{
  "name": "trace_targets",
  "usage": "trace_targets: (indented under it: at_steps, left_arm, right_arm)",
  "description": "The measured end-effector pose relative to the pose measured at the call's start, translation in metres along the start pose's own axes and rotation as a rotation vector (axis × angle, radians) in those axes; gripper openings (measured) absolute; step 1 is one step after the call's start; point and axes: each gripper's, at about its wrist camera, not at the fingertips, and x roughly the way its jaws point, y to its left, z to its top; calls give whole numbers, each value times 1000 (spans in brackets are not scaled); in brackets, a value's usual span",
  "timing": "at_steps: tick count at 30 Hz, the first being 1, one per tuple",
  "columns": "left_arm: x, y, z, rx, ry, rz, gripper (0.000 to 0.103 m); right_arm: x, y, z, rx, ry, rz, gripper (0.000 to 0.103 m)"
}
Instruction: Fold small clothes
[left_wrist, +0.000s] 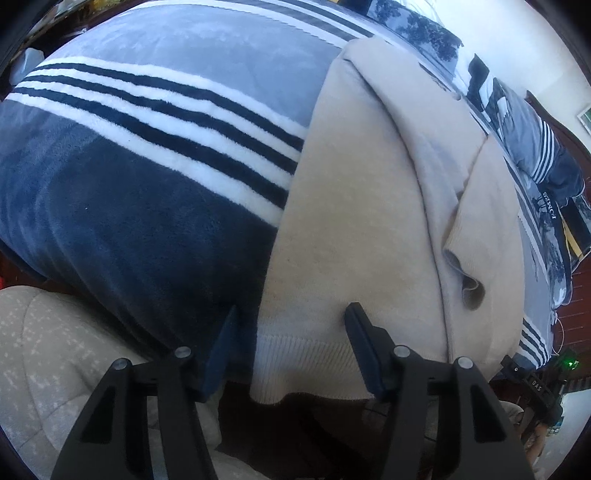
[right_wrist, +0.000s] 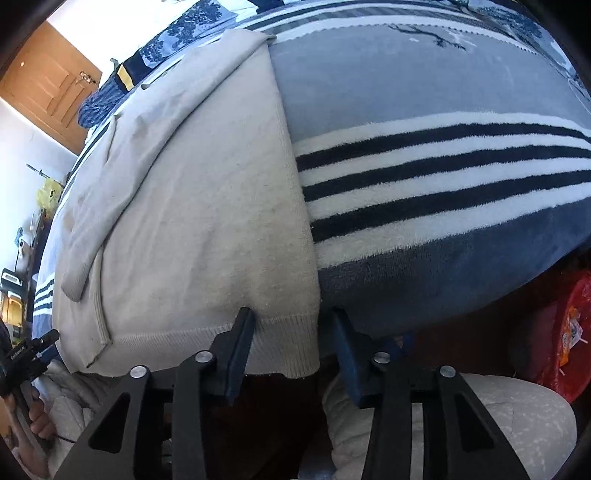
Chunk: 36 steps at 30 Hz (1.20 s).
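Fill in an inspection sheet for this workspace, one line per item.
Surface: bed covered by a blue fleece blanket with white and dark stripes.
Job's things: beige knit sweater lying flat, sleeves folded over its body, ribbed hem at the near edge of the bed.
Clutter: a rumpled blue and white striped cloth at the far end.
Grippers: left claw straddles the hem's left corner; right claw straddles the right corner; neither visibly pinches yet.
Cables: a thin white cord beside the bed.
Surroundings: wooden door, red bag.
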Motion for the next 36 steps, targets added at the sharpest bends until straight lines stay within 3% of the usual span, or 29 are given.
trace_targets:
  at_steps: [2, 3, 4, 5, 7, 11, 16, 21, 23, 26, 28, 30, 31, 33, 34, 35, 36]
  left_arm:
    - [2, -2, 0, 7, 0, 16, 55]
    - [2, -3, 0, 13, -2, 26, 43]
    - [0, -3, 0, 10, -5, 25, 31]
    - [-3, -2, 0, -1, -7, 14, 26]
    - [-11, 0, -1, -16, -17, -20, 3]
    - [-34, 4, -1, -36, -65, -68, 3]
    - [-81, 8, -5, -51, -112, -182, 3]
    - [-74, 16, -11, -15, -88, -86, 3]
    - [-68, 22, -13, -50, -54, -92, 3]
    - [-80, 11, -12, -5, -96, -62, 3]
    - [-74, 5, -15, 35, -98, 5, 4]
    - [-61, -3, -23, 84, -83, 158, 4]
    - [-58, -6, -25, 104, -70, 195, 6]
    - [-65, -11, -27, 131, -91, 164, 14]
    - [-75, -12, -28, 133, -135, 138, 28]
    - [-85, -10, -32, 132, -174, 128, 39]
    - [-96, -12, -34, 130, -220, 119, 60]
  right_arm:
    - [3, 1, 4, 10, 9, 13, 49]
    - [3, 2, 5, 12, 12, 23, 44]
    - [3, 4, 5, 10, 17, 49, 26]
    - [0, 8, 5, -2, 11, 51, 14]
    - [-8, 15, 2, -27, -13, 39, 8]
    - [-32, 18, -3, -19, -73, 63, 7]
    - [-69, 10, -14, 38, -134, 116, 3]
    - [-83, 20, -32, -24, -107, 88, 3]
    - [-73, 23, -36, -32, -75, 57, 3]
    - [-80, 29, -36, -50, -83, 37, 2]
    - [-79, 34, -38, -76, -76, -24, 3]
    - [-62, 31, -38, -75, -31, -75, 4]
    - [-52, 28, -39, -73, 10, -90, 5]
    - [-54, 31, -40, -84, -1, -96, 5]
    - [-63, 35, -40, -98, -41, -84, 12]
    - [-73, 38, -39, -109, -79, -69, 38]
    - [-81, 40, -40, -113, -104, -71, 54]
